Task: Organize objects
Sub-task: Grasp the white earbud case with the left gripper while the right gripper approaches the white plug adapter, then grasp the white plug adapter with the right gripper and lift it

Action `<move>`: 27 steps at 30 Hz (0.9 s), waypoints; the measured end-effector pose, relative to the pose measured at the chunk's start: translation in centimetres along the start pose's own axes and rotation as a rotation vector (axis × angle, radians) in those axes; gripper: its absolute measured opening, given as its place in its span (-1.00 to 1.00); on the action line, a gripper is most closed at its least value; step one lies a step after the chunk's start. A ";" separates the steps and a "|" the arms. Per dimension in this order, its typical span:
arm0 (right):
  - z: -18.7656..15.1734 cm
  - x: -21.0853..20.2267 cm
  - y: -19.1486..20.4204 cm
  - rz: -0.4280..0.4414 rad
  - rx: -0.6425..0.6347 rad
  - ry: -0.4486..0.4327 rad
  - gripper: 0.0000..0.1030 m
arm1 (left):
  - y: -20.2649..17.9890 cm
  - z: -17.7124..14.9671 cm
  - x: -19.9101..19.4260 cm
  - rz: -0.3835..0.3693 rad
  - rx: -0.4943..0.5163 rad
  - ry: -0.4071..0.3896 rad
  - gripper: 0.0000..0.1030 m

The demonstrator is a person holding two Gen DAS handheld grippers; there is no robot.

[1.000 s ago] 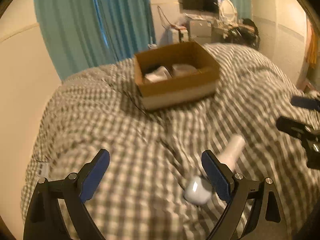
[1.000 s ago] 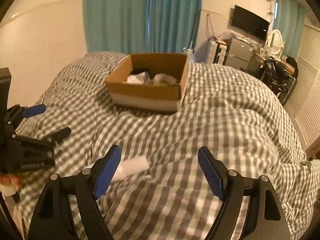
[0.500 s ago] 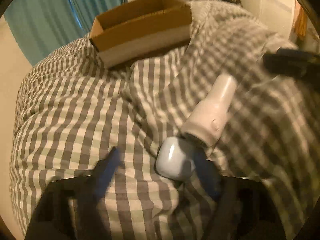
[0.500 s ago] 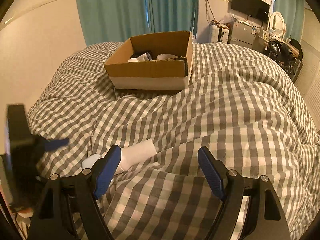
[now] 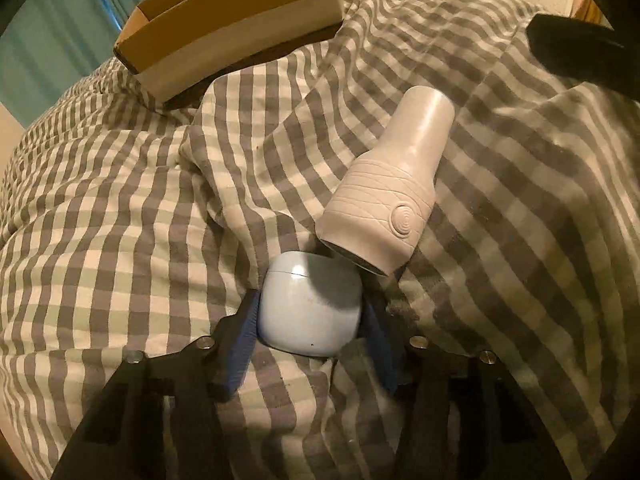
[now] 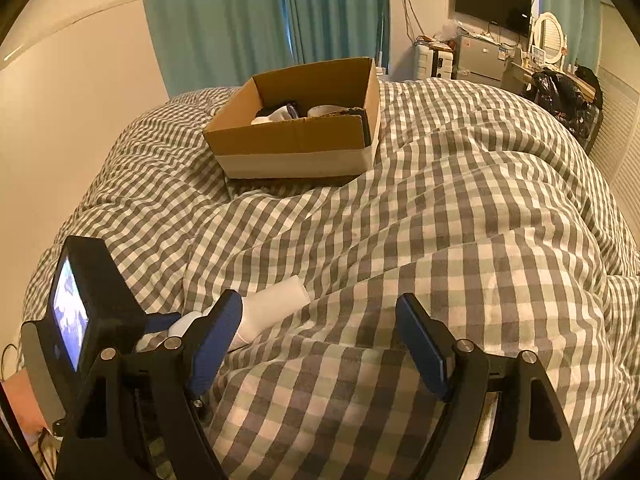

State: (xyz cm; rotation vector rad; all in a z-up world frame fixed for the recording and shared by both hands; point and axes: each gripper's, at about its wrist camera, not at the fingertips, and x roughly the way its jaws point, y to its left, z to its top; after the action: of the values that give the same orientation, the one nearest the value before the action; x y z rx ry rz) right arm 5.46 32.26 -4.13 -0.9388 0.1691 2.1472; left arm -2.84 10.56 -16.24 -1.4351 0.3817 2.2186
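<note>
Though glossy, rounded case [image 5: 310, 306] claw-pinched

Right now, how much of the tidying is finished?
Partly done. The cardboard box already holds a few items. The left gripper is shut on the pale blue case. The white bottle-shaped device lies on the checked duvet; the right gripper is open.

Both wrist views toward cardboard box [image 6: 296, 136]
</note>
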 end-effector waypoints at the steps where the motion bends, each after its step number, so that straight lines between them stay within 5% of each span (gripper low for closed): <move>1: 0.0 0.0 0.0 0.000 0.004 -0.002 0.53 | 0.1 -0.2 -0.3 -0.001 -0.008 -0.011 -0.01; 10: 0.1 0.1 1.1 -0.008 -0.038 0.015 0.53 | 4.4 -1.2 -6.4 -0.023 -0.204 -0.201 -0.01; 14: 0.3 1.1 3.3 0.035 -0.108 0.073 0.54 | 6.8 -1.0 -9.4 0.040 -0.251 -0.273 -0.01; 20: 0.5 5.0 5.8 0.017 -0.164 0.206 0.58 | 10.1 -1.3 -10.5 0.094 -0.311 -0.308 -0.01; 27: 0.9 8.5 6.2 0.043 -0.065 0.353 0.59 | 11.3 -2.1 -9.9 0.099 -0.342 -0.309 -0.01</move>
State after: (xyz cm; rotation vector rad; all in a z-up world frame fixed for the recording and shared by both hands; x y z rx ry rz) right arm -3.02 33.48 -10.31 -1.3592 0.2961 2.0197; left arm -3.72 -2.33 -8.34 -1.2191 -0.0342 2.6311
